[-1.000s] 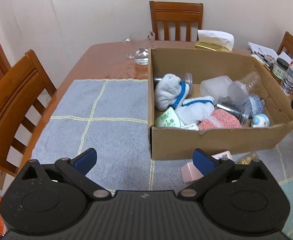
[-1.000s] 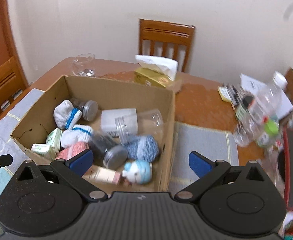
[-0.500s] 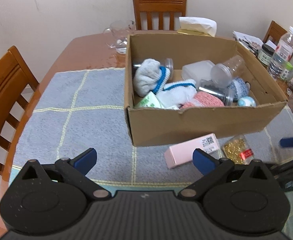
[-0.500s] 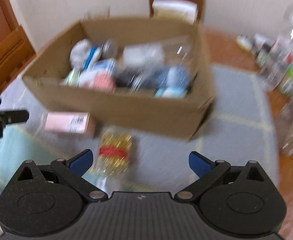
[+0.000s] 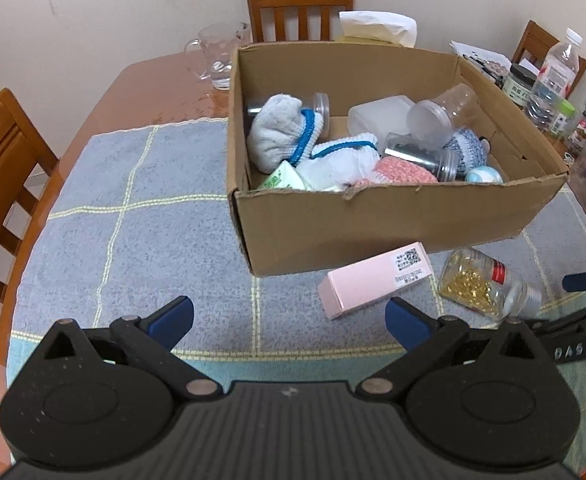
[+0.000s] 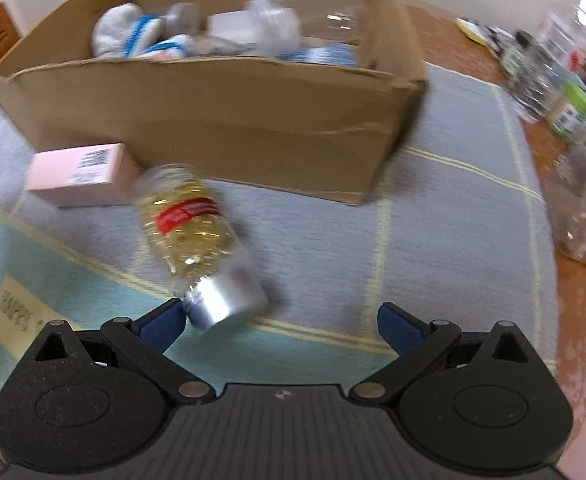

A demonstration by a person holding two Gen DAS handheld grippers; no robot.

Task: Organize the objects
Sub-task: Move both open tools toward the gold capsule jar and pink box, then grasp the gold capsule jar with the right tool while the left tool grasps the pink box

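Right claw (image 6: 281,322) hangs wide apart by the glitter jar (image 6: 191,236), going for pickup; next it needs centering over that silver cap.

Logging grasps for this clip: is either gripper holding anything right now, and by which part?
Nothing is held. The left gripper and right gripper are both open; the jar lies on the cloth.

one cardboard box (image 5: 393,224), one pink carton (image 5: 373,280), one glitter jar (image 5: 489,286), three chairs (image 5: 299,4)
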